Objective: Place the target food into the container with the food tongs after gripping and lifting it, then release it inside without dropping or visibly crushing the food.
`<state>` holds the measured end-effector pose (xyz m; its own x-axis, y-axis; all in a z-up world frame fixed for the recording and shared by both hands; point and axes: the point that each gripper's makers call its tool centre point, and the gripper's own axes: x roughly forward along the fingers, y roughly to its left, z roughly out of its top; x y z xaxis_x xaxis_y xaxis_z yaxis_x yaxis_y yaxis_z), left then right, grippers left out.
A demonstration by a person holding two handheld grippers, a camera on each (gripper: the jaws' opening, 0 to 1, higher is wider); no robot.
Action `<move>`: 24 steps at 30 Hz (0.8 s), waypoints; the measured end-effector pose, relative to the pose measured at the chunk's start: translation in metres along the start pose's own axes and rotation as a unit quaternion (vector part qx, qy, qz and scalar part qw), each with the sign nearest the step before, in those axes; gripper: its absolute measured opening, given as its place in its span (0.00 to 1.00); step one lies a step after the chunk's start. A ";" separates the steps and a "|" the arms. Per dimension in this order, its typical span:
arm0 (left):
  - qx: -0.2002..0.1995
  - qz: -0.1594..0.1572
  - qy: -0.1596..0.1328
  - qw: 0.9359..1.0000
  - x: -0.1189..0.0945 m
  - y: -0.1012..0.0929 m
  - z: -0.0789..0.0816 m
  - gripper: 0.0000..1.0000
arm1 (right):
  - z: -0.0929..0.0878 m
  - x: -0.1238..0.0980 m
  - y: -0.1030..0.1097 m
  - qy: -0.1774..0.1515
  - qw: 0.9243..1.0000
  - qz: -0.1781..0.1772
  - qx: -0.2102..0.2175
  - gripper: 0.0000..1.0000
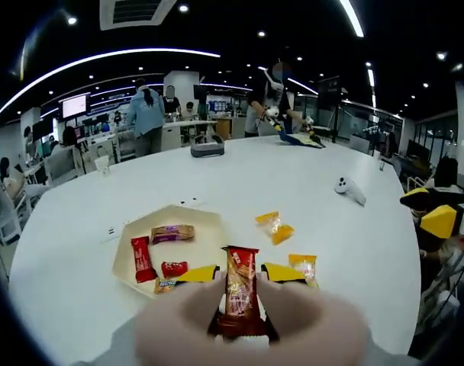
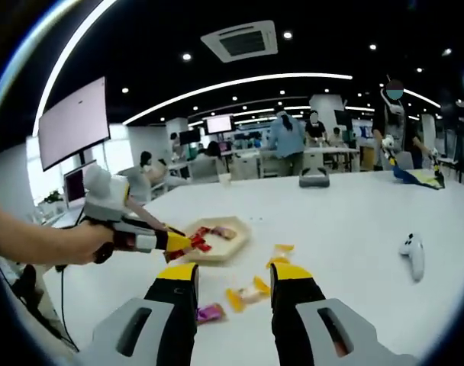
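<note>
Broadly, the left gripper view looks across a large round white bench (image 1: 308,191) in an open-plan office with strip ceiling lights, monitors and several people standing at further desks. The left tool (image 1: 240,301) is closed on a red-brown snack bar (image 1: 240,290), held upright in its wrapper between yellow-tipped jaws just beside a beige hexagonal tray (image 1: 201,221). Inside the tray lie a red wrapped bar (image 1: 143,259), a brown packet (image 1: 172,233) and a small red sweet (image 1: 174,268); a yellow packet (image 1: 275,227) lies on the bench to the tray's right, and another yellow-orange packet (image 1: 303,266) sits near the right jaw. A white game controller (image 1: 349,190) rests well apart, further back. The tool's lower body is blurred and close to the lens. From the right gripper view, the right tool (image 2: 233,280) hangs with its jaws apart and nothing between them, above scattered yellow wrappers (image 2: 251,293) and a purple-pink packet (image 2: 210,312). A person's bare forearm (image 2: 33,240) enters from the left edge, cut off, carrying the left tool over the tray (image 2: 236,240); what it holds is too small to make out there.
</note>
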<state>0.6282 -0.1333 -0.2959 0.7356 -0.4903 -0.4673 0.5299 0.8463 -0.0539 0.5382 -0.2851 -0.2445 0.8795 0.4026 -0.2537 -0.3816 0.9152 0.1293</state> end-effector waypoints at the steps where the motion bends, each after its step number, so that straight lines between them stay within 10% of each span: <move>1: 0.002 -0.001 -0.001 1.000 -0.001 0.001 0.002 0.19 | 0.003 0.000 0.000 -0.002 1.000 0.001 0.000 0.37; 24: -0.010 0.012 -0.031 0.999 0.004 0.046 0.054 0.19 | 0.021 0.002 0.005 -0.014 1.000 0.011 -0.005 0.37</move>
<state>0.6784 -0.1078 -0.2525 0.7732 -0.4806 -0.4138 0.5034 0.8619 -0.0605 0.5436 -0.2800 -0.2240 0.8787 0.4218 -0.2236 -0.4033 0.9065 0.1251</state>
